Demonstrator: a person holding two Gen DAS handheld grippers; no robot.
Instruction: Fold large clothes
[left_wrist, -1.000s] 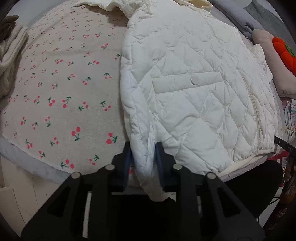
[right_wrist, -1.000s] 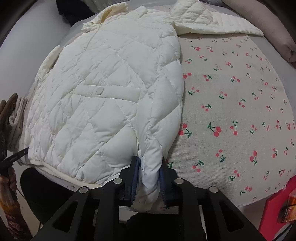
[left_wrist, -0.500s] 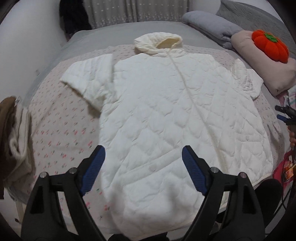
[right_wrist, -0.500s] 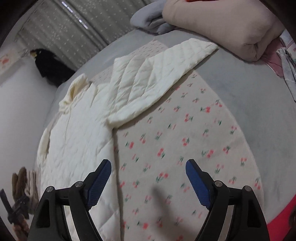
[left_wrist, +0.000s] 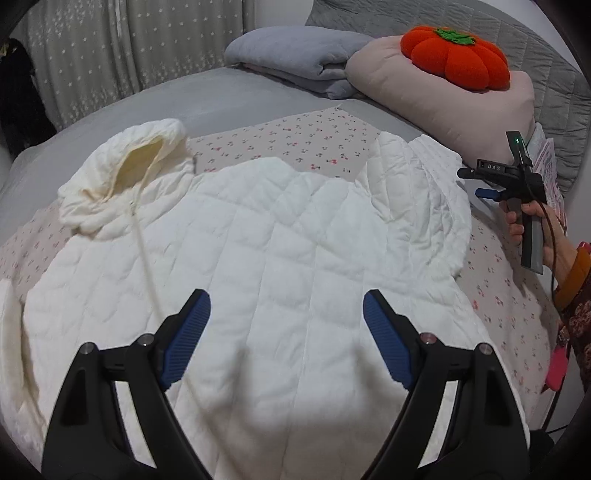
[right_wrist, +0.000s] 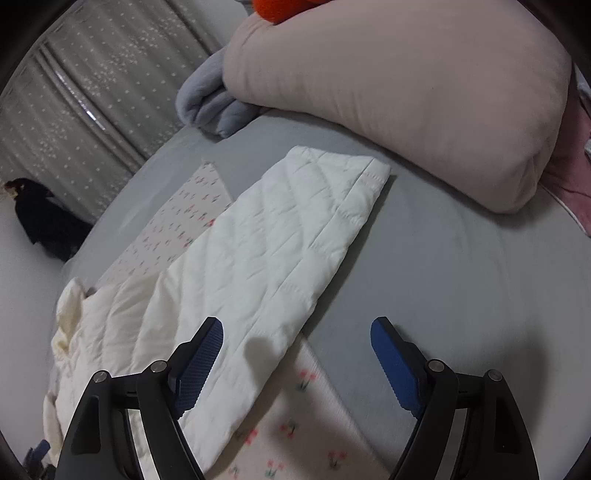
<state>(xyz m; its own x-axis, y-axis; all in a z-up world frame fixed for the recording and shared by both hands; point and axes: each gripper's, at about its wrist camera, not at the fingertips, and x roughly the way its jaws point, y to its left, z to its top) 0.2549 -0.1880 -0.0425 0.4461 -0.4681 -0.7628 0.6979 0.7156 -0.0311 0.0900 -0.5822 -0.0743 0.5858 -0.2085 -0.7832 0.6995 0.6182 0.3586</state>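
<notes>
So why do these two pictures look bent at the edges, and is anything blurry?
Left wrist view: fisheye bends the bed; jacket turns soft and shadowed near the lens. Right wrist view: same bending, dark corners, the pink pillow and cherry-print sheet smeared, the sleeve sharper.

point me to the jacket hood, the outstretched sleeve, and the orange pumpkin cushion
jacket hood (left_wrist: 125, 173), left wrist view, on the pale lining inside the hood opening.
outstretched sleeve (right_wrist: 295, 229), right wrist view, on the quilted middle of the sleeve.
orange pumpkin cushion (left_wrist: 454, 59), left wrist view, on its top lobes below the green stem.
</notes>
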